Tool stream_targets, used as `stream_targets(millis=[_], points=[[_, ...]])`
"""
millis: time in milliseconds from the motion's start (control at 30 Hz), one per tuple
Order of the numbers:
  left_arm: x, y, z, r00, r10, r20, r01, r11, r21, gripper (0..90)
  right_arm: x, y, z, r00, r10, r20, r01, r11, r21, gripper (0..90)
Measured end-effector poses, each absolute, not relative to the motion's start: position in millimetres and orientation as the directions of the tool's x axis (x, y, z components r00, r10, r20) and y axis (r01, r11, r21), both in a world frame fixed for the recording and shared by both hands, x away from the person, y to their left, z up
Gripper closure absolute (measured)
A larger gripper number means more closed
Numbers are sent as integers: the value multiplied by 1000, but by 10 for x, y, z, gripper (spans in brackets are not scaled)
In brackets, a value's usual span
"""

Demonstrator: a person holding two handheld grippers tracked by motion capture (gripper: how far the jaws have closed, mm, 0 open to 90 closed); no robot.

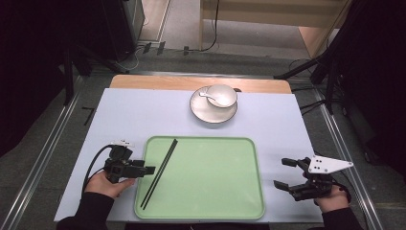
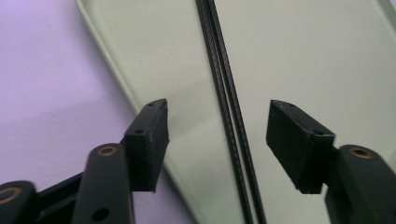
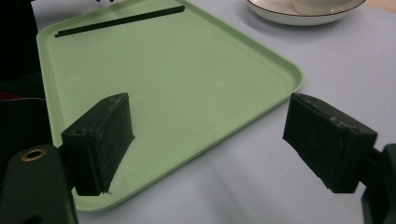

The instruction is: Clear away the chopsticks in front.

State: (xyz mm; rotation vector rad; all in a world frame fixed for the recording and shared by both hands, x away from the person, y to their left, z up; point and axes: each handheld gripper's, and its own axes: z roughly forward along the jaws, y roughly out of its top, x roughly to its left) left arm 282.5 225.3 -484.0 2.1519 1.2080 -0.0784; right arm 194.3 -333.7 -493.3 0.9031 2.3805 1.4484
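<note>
Grippers both spread wide, nothing held, pair of thin black chopsticks (image 1: pixel 159 171) lying on the tray.

Left gripper (image 1: pixel 146 169) sits over the left rim of the flat pale green plastic tray (image 1: pixel 210 211), jaws apart either side of the chopsticks without touching. Right gripper (image 1: pixel 283 172) hangs over the lavender tabletop (image 1: pixel 143 110) just beside the tray's right edge. Farther back, a white bowl (image 1: pixel 221 96) with a white spoon (image 1: pixel 208 96) sits on a white plate (image 1: pixel 210 116).

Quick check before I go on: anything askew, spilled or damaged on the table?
Nothing stands out. The black chopsticks lie paired, diagonally, in the light green plastic tray; the white ceramic bowl sits upright on its white plate. No spills.
</note>
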Motion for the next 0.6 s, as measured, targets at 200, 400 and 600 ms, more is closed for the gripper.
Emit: stream_targets(millis=[200,400,600], points=[[2818,2404,-4808,637,711,-297,715,-402,572,354,1944,-3337,-4938,-789,599,132,393,328,859,163],[2800,2542,-4812,704,681,-203,626,-460,630,325,1940,-3338,-4939,-789,599,133,394,328,859,163],[2785,2715,-4808,700,687,-195,613,-437,659,298,1936,-3343,-4938,-789,600,132,393,327,859,163]])
